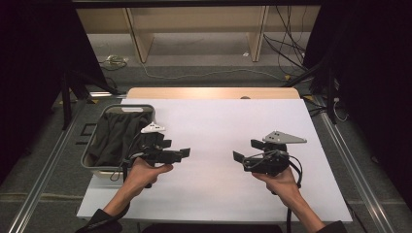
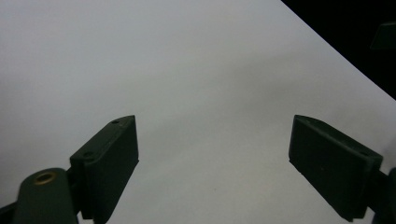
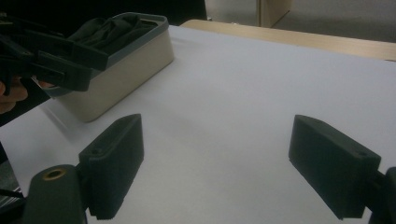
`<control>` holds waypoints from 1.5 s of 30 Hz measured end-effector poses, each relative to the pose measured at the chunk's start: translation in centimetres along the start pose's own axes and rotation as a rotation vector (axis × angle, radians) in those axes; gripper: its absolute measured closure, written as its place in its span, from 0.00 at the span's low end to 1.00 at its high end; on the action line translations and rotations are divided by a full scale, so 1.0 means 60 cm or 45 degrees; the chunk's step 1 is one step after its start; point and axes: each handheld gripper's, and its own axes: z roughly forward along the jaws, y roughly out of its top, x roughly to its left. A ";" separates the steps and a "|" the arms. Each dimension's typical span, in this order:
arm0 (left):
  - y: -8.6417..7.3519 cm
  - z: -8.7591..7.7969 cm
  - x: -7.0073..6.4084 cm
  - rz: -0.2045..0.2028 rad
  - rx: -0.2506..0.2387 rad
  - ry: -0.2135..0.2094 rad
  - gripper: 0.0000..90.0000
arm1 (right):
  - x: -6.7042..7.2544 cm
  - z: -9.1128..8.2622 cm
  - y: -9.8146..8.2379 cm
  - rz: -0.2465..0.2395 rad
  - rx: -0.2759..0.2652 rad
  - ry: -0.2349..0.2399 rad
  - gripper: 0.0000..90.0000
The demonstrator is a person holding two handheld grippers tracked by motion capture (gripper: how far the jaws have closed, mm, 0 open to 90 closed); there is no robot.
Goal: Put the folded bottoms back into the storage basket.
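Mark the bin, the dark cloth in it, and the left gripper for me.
bin (image 3: 122, 70): right gripper view, on its beige side wall.
dark cloth (image 1: 116, 136): high view, on the folds inside the bin.
left gripper (image 1: 180, 147): high view, midway between its open fingertips.

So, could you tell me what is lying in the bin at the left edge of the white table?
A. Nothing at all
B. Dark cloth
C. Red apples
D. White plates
B. The high view shows crumpled dark cloth filling the bin, and the right gripper view shows the same dark folds above the bin's grey rim.
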 end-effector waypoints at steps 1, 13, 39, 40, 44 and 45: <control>-0.001 0.002 -0.002 0.001 0.013 -0.016 0.17 | 0.001 -0.002 -0.001 0.000 -0.002 -0.001 0.21; -0.018 0.000 -0.025 0.053 -0.032 -0.063 0.17 | 0.005 -0.013 -0.015 -0.015 -0.013 0.003 0.21; -0.062 -0.053 -0.024 0.178 -0.230 -0.098 0.17 | 0.011 -0.052 -0.052 -0.058 -0.079 -0.010 0.19; -0.065 -0.056 -0.023 0.181 -0.236 -0.094 0.17 | 0.010 -0.056 -0.054 -0.062 -0.082 -0.013 0.18; -0.069 -0.060 -0.021 0.193 -0.243 -0.085 0.17 | 0.007 -0.064 -0.059 -0.049 -0.082 -0.019 0.18; -0.069 -0.060 -0.021 0.193 -0.243 -0.085 0.17 | 0.007 -0.064 -0.059 -0.049 -0.082 -0.019 0.18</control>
